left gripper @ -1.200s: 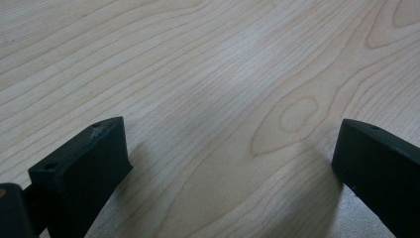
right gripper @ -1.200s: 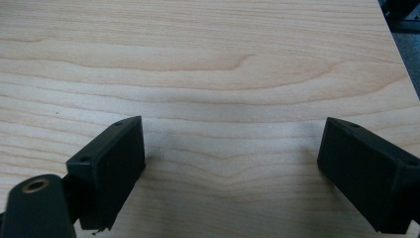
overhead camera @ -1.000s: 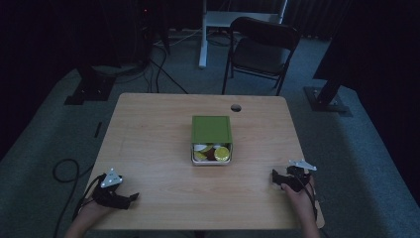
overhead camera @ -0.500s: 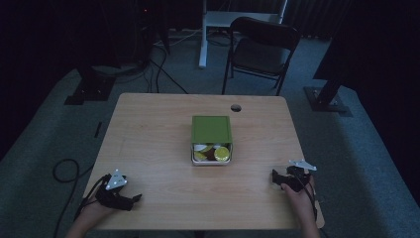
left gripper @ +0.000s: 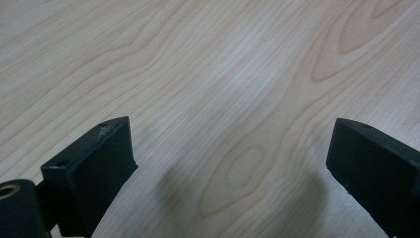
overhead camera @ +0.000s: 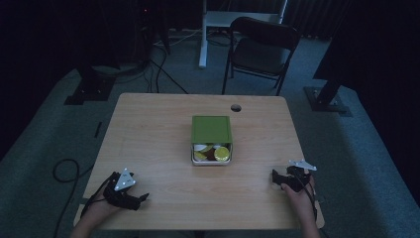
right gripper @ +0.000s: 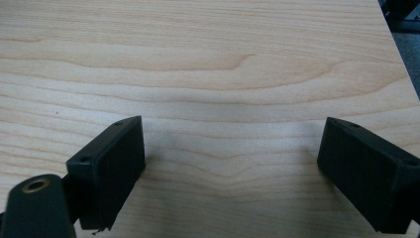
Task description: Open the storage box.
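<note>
Green box [overhead camera: 211,130]: stood at the middle of the wooden surface [overhead camera: 153,129], its lid slid back, round yellow, white and brown pieces [overhead camera: 212,151] showing at its near end. Left gripper [overhead camera: 141,198]: lay well apart from the box, toward the near left corner; jaws spread wide, holding nothing, bare wood between them. Right gripper [overhead camera: 273,177]: lay near right of the box, well apart; jaws likewise wide, empty. Folding chair [overhead camera: 260,52]: beyond the box, off the surface.

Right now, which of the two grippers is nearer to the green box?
The right gripper is nearer: it sits by the table's right front edge, a shorter way from the green box than the left gripper at the left front corner.
</note>
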Demonstrator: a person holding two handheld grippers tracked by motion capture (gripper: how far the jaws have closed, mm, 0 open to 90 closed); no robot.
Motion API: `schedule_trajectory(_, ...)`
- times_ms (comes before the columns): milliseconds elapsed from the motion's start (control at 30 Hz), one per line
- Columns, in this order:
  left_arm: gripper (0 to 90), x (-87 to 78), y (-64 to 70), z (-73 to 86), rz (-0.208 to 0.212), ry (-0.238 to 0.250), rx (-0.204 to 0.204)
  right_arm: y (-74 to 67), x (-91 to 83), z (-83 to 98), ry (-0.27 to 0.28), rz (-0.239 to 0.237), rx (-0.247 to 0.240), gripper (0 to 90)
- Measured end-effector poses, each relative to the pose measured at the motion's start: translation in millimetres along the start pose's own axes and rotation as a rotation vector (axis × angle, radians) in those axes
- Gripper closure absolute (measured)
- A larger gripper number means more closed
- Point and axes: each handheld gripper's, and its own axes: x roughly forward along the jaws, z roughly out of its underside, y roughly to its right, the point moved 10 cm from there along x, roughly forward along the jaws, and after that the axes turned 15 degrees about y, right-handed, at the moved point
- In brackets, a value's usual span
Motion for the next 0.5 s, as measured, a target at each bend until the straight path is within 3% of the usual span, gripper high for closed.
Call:
schedule_trajectory(300, 4.6, 7.9, 4.1, -5.1, 0.012, 0.0, 0.021, 0.0, 0.0, 0.0, 0.0, 0.0, 0.0, 10.5)
schedule_trajectory(500, 4.6, 14.4, 10.4, -11.1, 0.017, 0.003, 0.058, 0.0, -0.1, 0.0, 0.0, 0.0, 0.0, 10.5)
